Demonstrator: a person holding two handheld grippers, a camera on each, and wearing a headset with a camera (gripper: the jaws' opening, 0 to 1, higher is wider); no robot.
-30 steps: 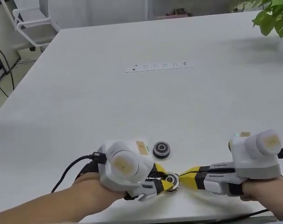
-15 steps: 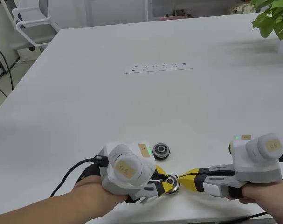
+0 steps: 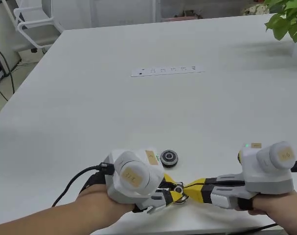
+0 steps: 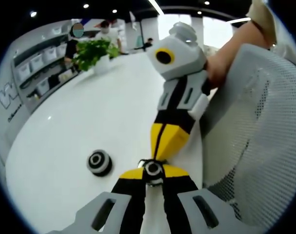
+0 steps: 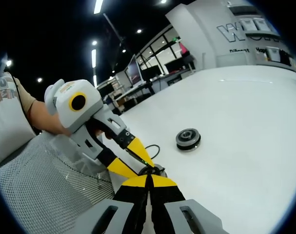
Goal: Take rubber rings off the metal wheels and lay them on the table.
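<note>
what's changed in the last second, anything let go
The right gripper crept slightly toward the left gripper. Nothing let go: left jaws stay clamped on the small metal wheel, right jaws shut at its edge. The black-ringed metal wheel lies unmoved on the white table.

Black-ringed wheel point(image 3: 169, 157) flat; 2nd wheel point(image 3: 179, 190) clamped.

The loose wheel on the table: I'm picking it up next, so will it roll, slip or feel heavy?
The wheel lies flat on the table, so a nudge would probably slide it, not roll it. Its dark rubber ring should give jaws some grip. The metal core suggests it's stiff and heavy for its size.
</note>
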